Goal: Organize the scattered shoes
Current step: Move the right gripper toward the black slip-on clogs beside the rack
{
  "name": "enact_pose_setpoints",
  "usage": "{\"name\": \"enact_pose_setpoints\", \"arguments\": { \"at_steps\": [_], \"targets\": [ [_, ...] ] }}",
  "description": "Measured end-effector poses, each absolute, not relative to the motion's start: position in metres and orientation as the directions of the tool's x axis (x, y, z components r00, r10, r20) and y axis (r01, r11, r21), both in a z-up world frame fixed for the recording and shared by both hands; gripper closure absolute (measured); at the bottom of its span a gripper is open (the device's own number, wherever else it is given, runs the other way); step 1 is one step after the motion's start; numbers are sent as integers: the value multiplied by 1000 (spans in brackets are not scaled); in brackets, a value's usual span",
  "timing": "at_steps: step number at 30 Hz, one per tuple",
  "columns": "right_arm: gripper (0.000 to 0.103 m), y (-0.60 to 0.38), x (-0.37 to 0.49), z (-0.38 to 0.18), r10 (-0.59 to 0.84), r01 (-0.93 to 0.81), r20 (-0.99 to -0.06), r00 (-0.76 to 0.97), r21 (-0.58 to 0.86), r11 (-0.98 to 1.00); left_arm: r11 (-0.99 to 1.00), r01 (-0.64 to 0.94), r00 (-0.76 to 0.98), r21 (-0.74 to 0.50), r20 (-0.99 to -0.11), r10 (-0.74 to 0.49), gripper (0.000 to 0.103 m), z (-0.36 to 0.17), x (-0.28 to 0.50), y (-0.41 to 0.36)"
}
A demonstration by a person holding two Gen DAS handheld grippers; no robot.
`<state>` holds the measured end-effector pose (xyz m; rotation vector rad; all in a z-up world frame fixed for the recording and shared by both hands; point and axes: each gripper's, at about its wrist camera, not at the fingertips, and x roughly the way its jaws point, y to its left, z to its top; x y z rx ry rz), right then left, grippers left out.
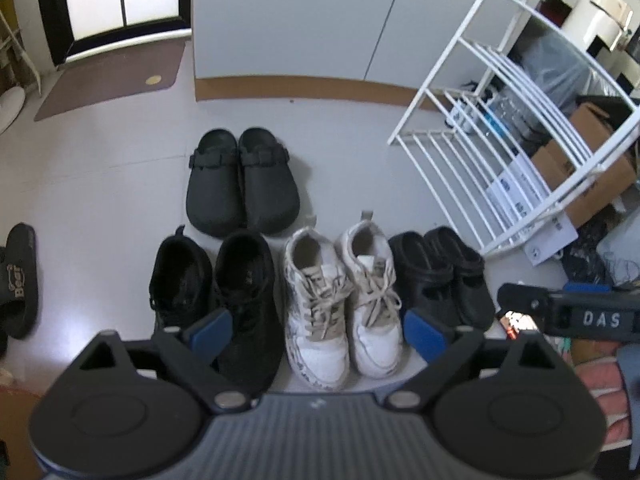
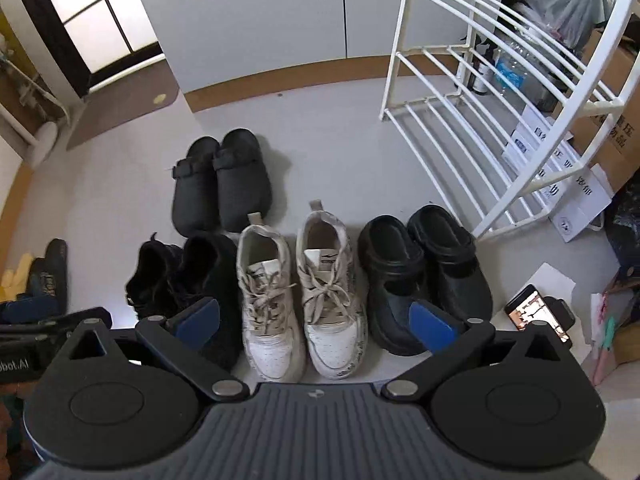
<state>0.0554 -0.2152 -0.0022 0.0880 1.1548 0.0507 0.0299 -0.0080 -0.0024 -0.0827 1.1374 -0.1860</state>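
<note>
Four pairs of shoes stand together on the pale floor. In the front row are black sneakers [image 1: 216, 296] [image 2: 188, 272], white laced sneakers [image 1: 342, 300] [image 2: 300, 292] and chunky black clogs [image 1: 440, 276] [image 2: 424, 276]. Behind them sits a pair of black strap clogs [image 1: 242, 182] [image 2: 222, 184]. My left gripper [image 1: 318, 330] hangs open above the white sneakers with nothing between its blue pads. Just as wide, my right gripper [image 2: 316, 322] hovers open over the same white pair and holds nothing. A lone black slide sandal [image 1: 18, 280] [image 2: 52, 276] lies far left.
A white wire shoe rack [image 1: 500, 128] [image 2: 500, 92] stands at the right, with cardboard boxes [image 1: 580, 160] and bottles behind it. A lit phone [image 2: 536, 312] lies on the floor right of the chunky clogs. A brown doormat [image 1: 108, 76] lies before the door at back left.
</note>
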Motion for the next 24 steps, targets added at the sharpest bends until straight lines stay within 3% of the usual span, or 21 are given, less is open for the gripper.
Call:
{"name": "enact_pose_setpoints", "arguments": {
  "at_steps": [6, 24],
  "targets": [
    [0, -211, 59, -8, 72, 3, -919, 387, 79, 997, 989, 84, 396, -120, -907, -144, 1, -11, 36, -14],
    [0, -220, 81, -25, 41, 66, -932, 361, 69, 995, 995, 35, 320, -93, -942, -100, 1, -40, 51, -15]
  ]
}}
